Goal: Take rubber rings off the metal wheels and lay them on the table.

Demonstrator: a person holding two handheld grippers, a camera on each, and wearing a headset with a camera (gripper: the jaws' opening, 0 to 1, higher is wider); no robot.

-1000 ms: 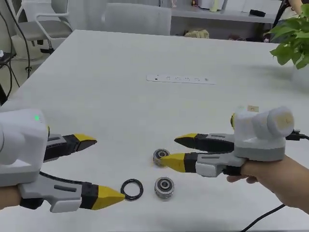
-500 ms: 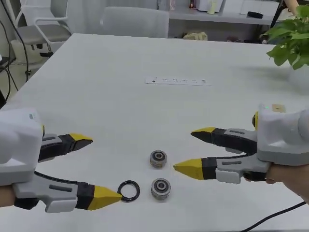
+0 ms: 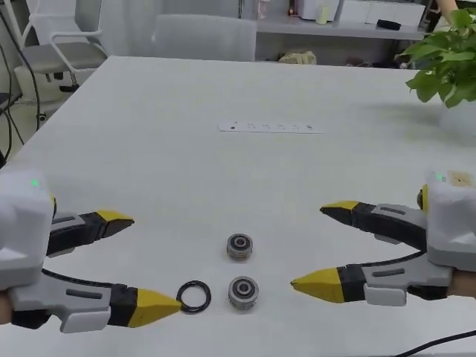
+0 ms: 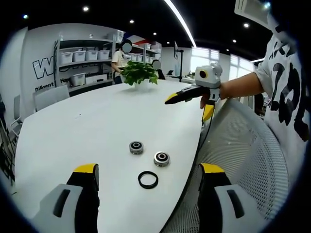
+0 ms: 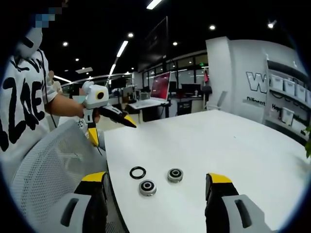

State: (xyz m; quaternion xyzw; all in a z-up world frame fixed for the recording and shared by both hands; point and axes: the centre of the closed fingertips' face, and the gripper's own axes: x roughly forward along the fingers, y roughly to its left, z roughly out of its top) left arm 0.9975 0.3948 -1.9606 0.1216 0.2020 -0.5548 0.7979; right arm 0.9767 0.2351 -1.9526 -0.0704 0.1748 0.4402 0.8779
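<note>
Indoors, white table [image 3: 186, 163], storage shelves [image 4: 81, 60], potted plant [image 3: 444, 53]

rubber ring [image 3: 193, 295]: black; thin; loose; flat on the white table [image 3: 186, 171] | near wheel [image 3: 243, 291]: silver metal; dark hub facing up; flat on its side; just right of the ring, not touching it | far wheel [image 3: 239, 246]: same look; flat; just beyond the near wheel; apart from it
</note>
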